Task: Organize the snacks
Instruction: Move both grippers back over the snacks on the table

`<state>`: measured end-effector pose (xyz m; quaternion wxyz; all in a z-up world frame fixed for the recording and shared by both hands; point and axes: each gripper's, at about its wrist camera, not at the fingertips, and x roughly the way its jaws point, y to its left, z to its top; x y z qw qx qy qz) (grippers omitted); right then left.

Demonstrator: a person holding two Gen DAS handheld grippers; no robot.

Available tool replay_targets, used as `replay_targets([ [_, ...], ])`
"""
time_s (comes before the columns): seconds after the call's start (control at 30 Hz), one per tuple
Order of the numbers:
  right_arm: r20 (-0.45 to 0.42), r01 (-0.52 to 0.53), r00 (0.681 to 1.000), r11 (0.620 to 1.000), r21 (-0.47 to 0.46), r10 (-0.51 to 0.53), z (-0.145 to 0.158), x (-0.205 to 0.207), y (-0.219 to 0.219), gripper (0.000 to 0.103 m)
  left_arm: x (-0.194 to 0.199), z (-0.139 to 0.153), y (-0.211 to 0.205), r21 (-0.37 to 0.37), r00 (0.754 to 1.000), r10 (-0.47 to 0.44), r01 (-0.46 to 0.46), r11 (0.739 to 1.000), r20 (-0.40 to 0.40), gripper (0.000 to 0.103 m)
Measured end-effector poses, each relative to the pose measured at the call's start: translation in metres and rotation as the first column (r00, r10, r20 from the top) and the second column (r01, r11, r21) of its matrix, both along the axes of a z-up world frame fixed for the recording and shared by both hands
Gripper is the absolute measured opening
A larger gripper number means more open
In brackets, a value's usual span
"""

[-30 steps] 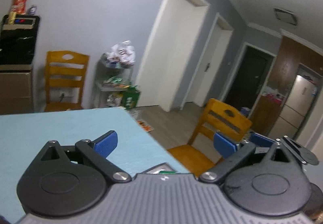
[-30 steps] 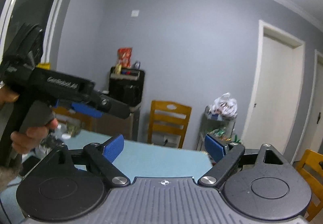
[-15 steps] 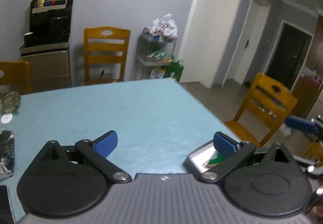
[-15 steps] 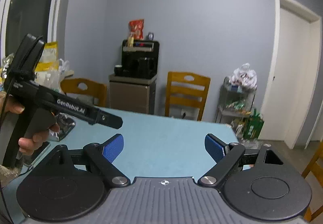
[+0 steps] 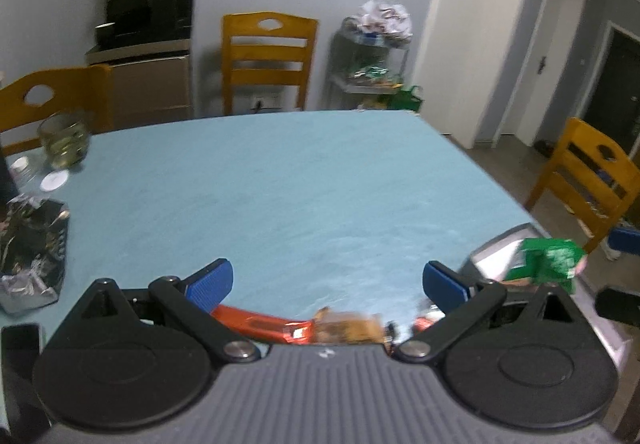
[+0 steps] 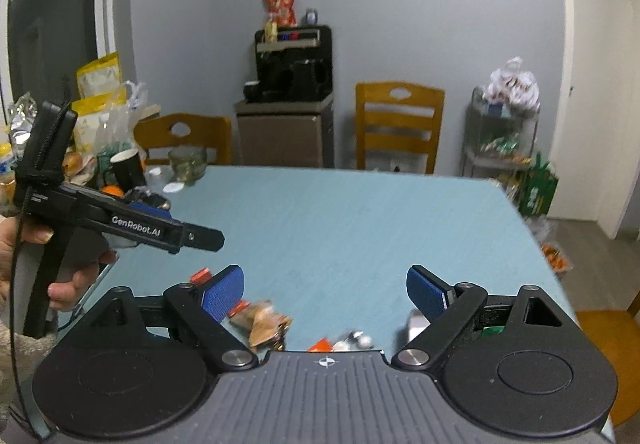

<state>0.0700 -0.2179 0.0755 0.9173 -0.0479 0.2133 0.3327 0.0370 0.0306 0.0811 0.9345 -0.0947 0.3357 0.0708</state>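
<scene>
Both grippers hang open and empty over a light blue table [image 5: 320, 183]. In the left wrist view my left gripper [image 5: 326, 280] is above an orange wrapped snack [image 5: 256, 322] and a brown snack [image 5: 348, 328], partly hidden by the gripper body. A green snack packet [image 5: 548, 254] lies in a silver tray [image 5: 494, 248] at the right table edge. In the right wrist view my right gripper [image 6: 324, 286] is above a brown snack [image 6: 264, 322] and small orange and white snacks [image 6: 344, 342]. The left gripper [image 6: 132, 226] shows there at the left, held in a hand.
A crumpled dark foil bag [image 5: 32, 244] and a glass jar [image 5: 64, 139] stand at the table's left. Several bags, a black cup [image 6: 128, 167] and clutter fill the far left corner. Wooden chairs [image 5: 268, 59] stand around the table, one at the right [image 5: 592, 171].
Both cameras have tilted down towards the table. Snacks and the tray have come into view near the grippers. Both grippers stay open.
</scene>
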Motion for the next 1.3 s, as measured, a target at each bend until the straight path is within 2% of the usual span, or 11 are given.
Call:
replay_targets([
  [0.17, -0.042, -0.005, 0.999, 1.000, -0.003, 0.005, -0.015, 0.004, 0.008, 0.089, -0.001, -0.027, 0.019, 0.000, 0.998, 0.042, -0.042, 0.999, -0.037, 0.102],
  [0.4, -0.091, 0.002, 0.996, 1.000, -0.003, -0.002, -0.035, 0.010, 0.019, 0.090, -0.008, -0.056, 0.025, 0.026, 0.994, 0.094, -0.093, 0.995, -0.057, 0.102],
  [0.6, -0.130, -0.022, 0.991, 1.000, -0.016, 0.019, -0.054, 0.011, 0.030, 0.090, -0.002, -0.068, 0.027, 0.041, 0.990, 0.111, -0.107, 0.993, -0.086, 0.102],
  [0.87, -0.119, -0.033, 0.992, 0.999, -0.030, 0.029, -0.068, 0.011, 0.037, 0.090, 0.002, -0.077, 0.031, 0.051, 0.987, 0.128, -0.123, 0.991, -0.096, 0.102],
  [1.07, -0.147, -0.049, 0.988, 0.998, -0.030, 0.044, -0.084, 0.014, 0.039, 0.090, -0.002, -0.084, 0.030, 0.055, 0.989, 0.123, -0.119, 0.991, -0.084, 0.102],
  [1.3, -0.186, -0.082, 0.980, 0.996, -0.043, 0.073, -0.112, 0.011, 0.047, 0.090, -0.018, -0.103, 0.013, 0.098, 0.995, 0.057, -0.049, 0.994, -0.084, 0.102],
])
